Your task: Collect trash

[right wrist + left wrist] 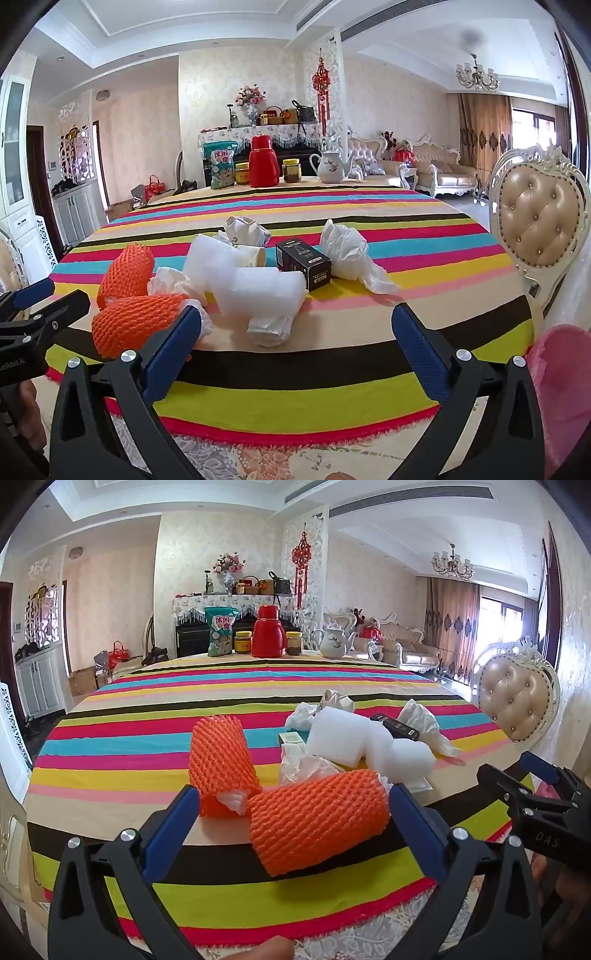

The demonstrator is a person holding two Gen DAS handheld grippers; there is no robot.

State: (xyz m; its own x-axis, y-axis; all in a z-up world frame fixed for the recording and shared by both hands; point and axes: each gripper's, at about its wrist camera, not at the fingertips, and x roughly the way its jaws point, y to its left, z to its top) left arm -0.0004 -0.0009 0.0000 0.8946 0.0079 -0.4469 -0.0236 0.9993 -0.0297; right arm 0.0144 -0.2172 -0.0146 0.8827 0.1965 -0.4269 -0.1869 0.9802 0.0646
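Orange foam net (319,818) btwn open left hand-held gripper (288,830) fingers, untouched

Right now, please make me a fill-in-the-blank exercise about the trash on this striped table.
1. The two foam net sleeves are coloured ____.
2. The small box among the trash is coloured ____.
3. The left tongs and right tongs both stand ____, gripping nothing.
4. The flask at the table's far edge is coloured ____.

Missing words: orange; black; open; red

orange foam net sleeve (317,818): mesh; tablecloth (147,746): woven cloth; thermos (269,632): glossy plastic
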